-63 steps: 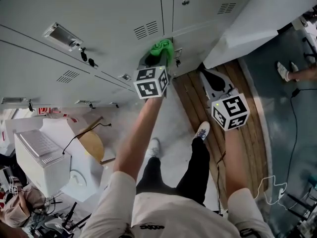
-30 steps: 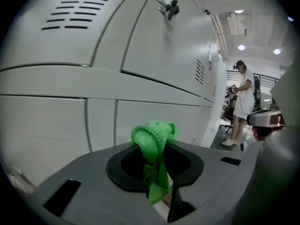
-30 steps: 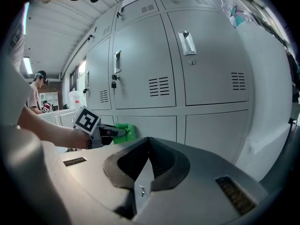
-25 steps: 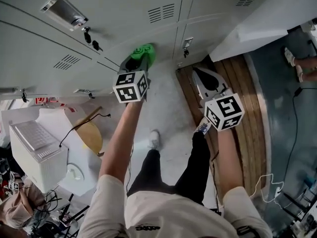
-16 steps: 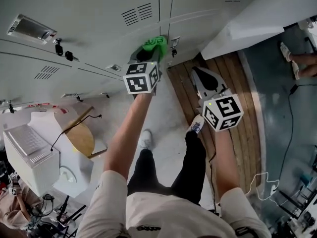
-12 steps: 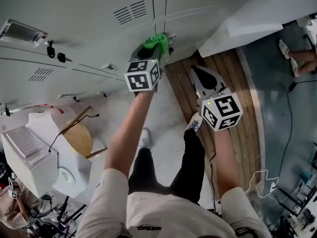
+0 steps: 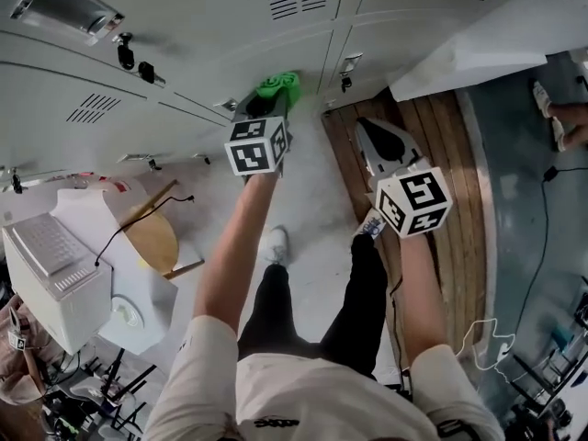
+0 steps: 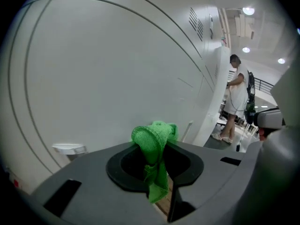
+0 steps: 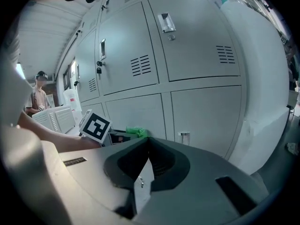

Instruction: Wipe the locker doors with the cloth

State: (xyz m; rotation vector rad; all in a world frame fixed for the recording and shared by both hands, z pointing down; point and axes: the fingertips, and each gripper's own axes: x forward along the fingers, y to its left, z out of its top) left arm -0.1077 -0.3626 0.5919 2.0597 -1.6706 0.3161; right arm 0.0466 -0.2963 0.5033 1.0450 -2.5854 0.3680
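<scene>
A bright green cloth is bunched at the tip of my left gripper, which is shut on it and presses it against a lower grey locker door. In the left gripper view the cloth sticks out between the fingers of the left gripper and touches the door. My right gripper hangs to the right, off the lockers, shut and empty. The right gripper view shows the right gripper, the cloth and the locker doors.
Keys hang in a lock up left. A door handle sits just right of the cloth. A white panel leans at the right above wooden planks. A white box and a round stool stand at the left. A person stands farther off.
My left gripper has slid the cloth leftward along the lower door, away from the door handle. The right gripper has stayed about where it was.
</scene>
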